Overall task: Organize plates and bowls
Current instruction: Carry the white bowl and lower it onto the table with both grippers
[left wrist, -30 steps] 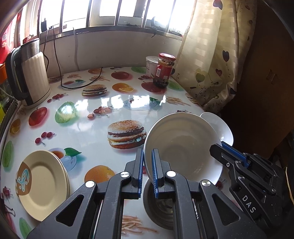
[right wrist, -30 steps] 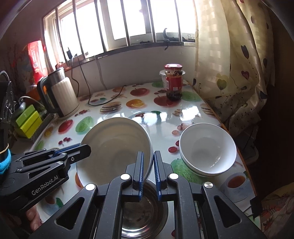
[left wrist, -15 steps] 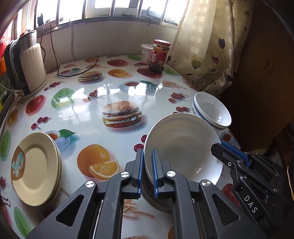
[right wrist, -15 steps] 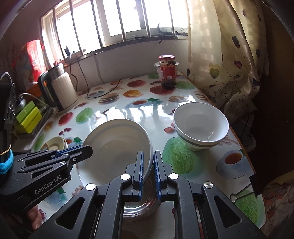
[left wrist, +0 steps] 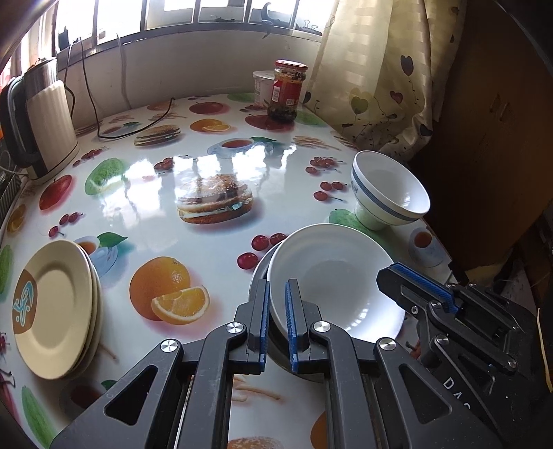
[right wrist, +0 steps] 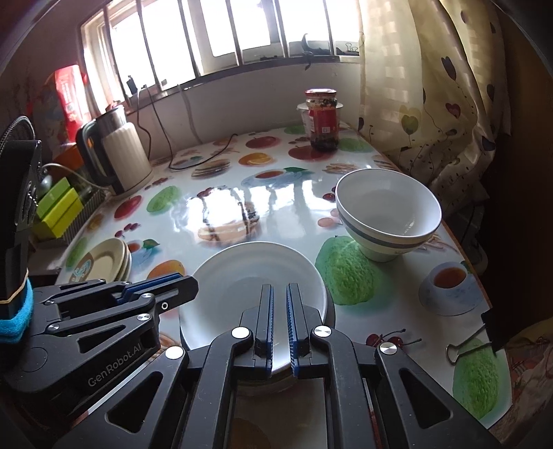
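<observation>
Glazed white plate (left wrist: 331, 279), stiff, slippery and breakable, pinched at opposite near rims by left gripper (left wrist: 276, 311) and right gripper (right wrist: 280, 317) fingers, above the counter (left wrist: 207, 165)

Right gripper (right wrist: 279, 317) fingers pinch white plate (right wrist: 252, 276) rim — left gripper (right wrist: 162, 286) opposite.

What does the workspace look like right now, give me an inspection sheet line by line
Surface: glossy table with a fruit and burger print.
Job's things: white dish held over a metal bowl; blue-banded bowls nested at the right edge; cream plates stacked on the left.
Clutter: red-lidded jar, white tub, kettle, binder clip.
Grippers: left gripper and right gripper each have their jaws shut on the dish rim.
Cables: black cable from the sill onto the table.
Surroundings: barred window, heart-print curtain.
</observation>
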